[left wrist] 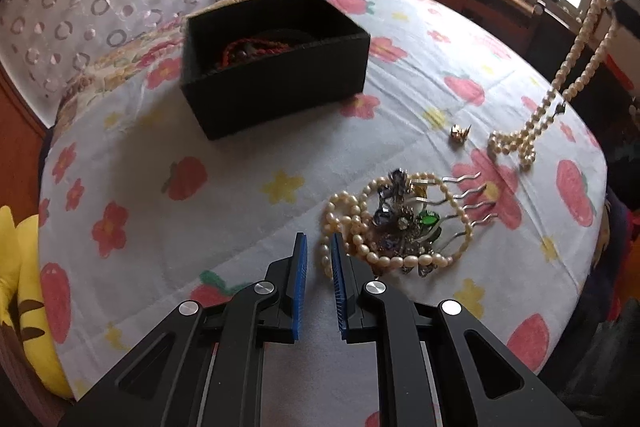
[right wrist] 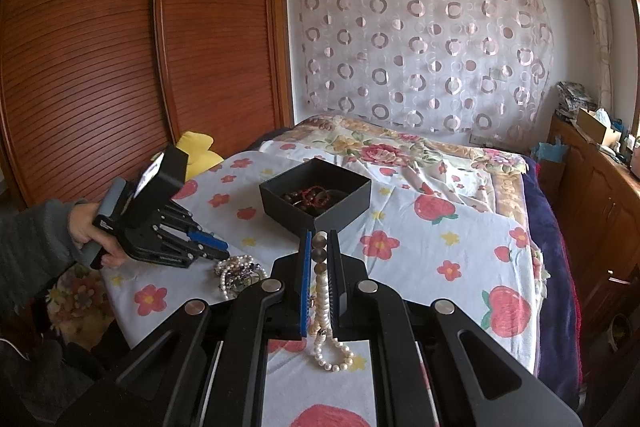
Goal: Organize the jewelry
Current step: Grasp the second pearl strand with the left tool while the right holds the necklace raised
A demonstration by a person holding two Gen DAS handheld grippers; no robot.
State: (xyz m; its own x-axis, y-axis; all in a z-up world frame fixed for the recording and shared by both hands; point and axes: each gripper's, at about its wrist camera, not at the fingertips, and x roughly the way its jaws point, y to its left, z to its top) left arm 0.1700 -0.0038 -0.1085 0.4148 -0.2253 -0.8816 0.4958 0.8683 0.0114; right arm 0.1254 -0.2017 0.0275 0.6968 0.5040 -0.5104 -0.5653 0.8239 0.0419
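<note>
1. The left gripper (left wrist: 319, 253) hangs over the bed, its blue-padded fingers (left wrist: 301, 267) parted by a narrow gap and empty, tips just beside the jewelry pile (left wrist: 400, 223).
2. The right gripper (right wrist: 319, 247) is clamped on a pearl necklace (right wrist: 322, 301); the strand trails down to the bedsheet (left wrist: 224, 163).
3. Risk: the smooth round pearls may slip out, or the dangling loop may snag the hair comb (left wrist: 468, 203).
4. The pile tangles a pearl string, wavy metal prongs and faceted stones, so lifting one may drag the rest.
5. The black box (left wrist: 276, 67), matte and stiff-sided, already holds red beads (left wrist: 256, 49).
</note>
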